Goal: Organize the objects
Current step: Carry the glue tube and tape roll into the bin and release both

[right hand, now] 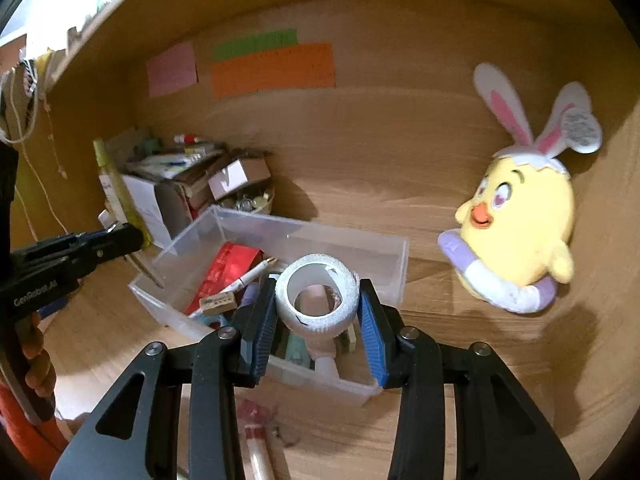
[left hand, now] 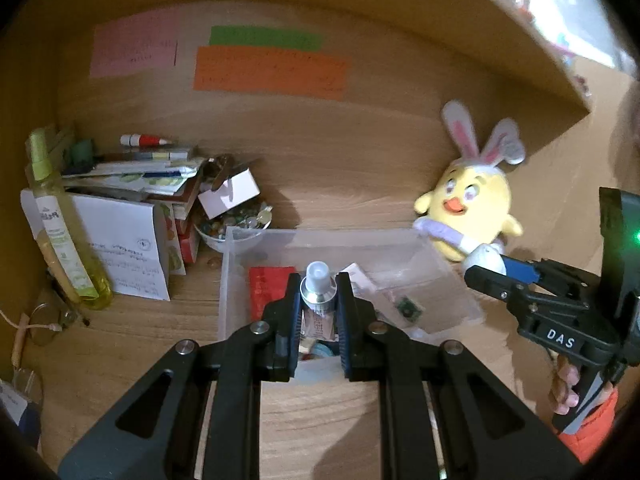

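My left gripper (left hand: 319, 300) is shut on a small tube (left hand: 317, 296) with a white cap and silver neck, held above the clear plastic bin (left hand: 232, 276). In the right wrist view my right gripper (right hand: 318, 312) is shut on a white roll of tape (right hand: 318, 300), also over the bin (right hand: 396, 264). The bin holds a red packet (right hand: 228, 272), a pen (right hand: 252, 278), a small wooden stamp (right hand: 216, 303) and other small items. The right gripper (left hand: 486, 270) also shows at the right edge of the left view, and the left gripper (right hand: 136, 238) at the left of the right view.
A yellow chick plush with bunny ears (right hand: 520, 224) leans on the right wall. At back left stand a stack of papers and boxes (left hand: 132, 184), a bowl of small items (left hand: 236, 228) and a yellow-green spray bottle (left hand: 60, 232). Coloured notes (left hand: 270, 68) are stuck on the back panel. A tube (right hand: 256, 436) lies in front of the bin.
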Tool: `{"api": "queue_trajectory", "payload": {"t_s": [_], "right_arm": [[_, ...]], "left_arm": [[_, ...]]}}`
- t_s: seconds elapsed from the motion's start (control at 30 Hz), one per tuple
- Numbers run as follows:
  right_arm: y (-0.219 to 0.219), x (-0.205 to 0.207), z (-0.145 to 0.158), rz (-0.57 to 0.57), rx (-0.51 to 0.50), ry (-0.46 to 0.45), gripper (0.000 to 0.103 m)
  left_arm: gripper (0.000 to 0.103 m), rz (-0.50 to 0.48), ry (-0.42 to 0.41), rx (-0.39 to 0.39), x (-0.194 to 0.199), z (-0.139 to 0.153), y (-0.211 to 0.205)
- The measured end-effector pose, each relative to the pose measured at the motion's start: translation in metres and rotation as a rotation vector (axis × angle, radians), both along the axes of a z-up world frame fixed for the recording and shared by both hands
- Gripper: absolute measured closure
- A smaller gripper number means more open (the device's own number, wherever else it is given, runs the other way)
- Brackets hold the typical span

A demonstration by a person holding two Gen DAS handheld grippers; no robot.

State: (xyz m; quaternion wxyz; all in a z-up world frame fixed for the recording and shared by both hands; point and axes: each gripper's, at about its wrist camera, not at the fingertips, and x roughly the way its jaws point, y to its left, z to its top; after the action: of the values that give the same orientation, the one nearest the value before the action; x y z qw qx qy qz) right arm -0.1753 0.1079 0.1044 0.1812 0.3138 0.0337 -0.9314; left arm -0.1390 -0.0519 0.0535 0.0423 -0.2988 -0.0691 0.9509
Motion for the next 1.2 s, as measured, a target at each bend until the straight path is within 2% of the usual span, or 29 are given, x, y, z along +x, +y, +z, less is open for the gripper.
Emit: {"api": "queue_trajectory", "payload": {"t_s": [0.13,0.27,0.47,0.5,0.63,0.67,0.8,0.9,0.97,1.03,1.13,1.2], "right_arm": [[-0.011,-0.020,-0.020,0.013,0.031,-0.056,0.067],[-0.019,-0.037,-0.042,0.029,0.055,-0.119,0.067],[-0.025,-0.047,-0.057,0.035,0.084,-0.150,0.067],[-0.026,-0.048,-0.058,0.035,0.087,-0.153,0.067],[-0.027,-0.048,-0.058,0.027,0.103,-0.149,0.066],[-0.027,-0.048,-0.058,0.028,0.104,-0.148,0.065],[-0.024,-0.043,-0.053,0.015,0.103,-0.132,0.050],[-0.023,-0.038,-0.047,0.014,0.096,-0.120,0.049],[-0.021,-0.032,-0.043,0.020,0.087,-0.117,0.044],[-0.019,-0.023,-0.038,0.020,0.083,-0.099,0.038],[-0.016,-0.006,-0.032,0.020,0.094,-0.068,0.037],[-0.014,0.006,-0.030,0.027,0.098,-0.057,0.037]], "left_arm": [[0.088,0.001,-0.059,-0.002,-0.019,-0.018,-0.003],[0.088,-0.025,-0.129,0.052,-0.037,-0.036,-0.007],[0.087,-0.018,-0.157,0.081,-0.054,-0.044,-0.010],[0.085,-0.016,-0.158,0.081,-0.055,-0.044,-0.010],[0.051,-0.005,-0.141,0.079,-0.055,-0.041,-0.010],[0.050,0.000,-0.133,0.069,-0.054,-0.039,-0.009],[0.043,0.013,-0.099,0.018,-0.045,-0.030,-0.005],[0.038,0.019,-0.073,-0.006,-0.037,-0.021,-0.004],[0.034,0.026,-0.051,-0.033,-0.029,-0.014,-0.003],[0.026,0.028,-0.031,-0.047,-0.021,-0.009,-0.001],[0.016,0.015,-0.007,-0.056,-0.006,-0.003,0.001],[0.014,0.007,0.001,-0.076,0.007,-0.004,0.004]]}}
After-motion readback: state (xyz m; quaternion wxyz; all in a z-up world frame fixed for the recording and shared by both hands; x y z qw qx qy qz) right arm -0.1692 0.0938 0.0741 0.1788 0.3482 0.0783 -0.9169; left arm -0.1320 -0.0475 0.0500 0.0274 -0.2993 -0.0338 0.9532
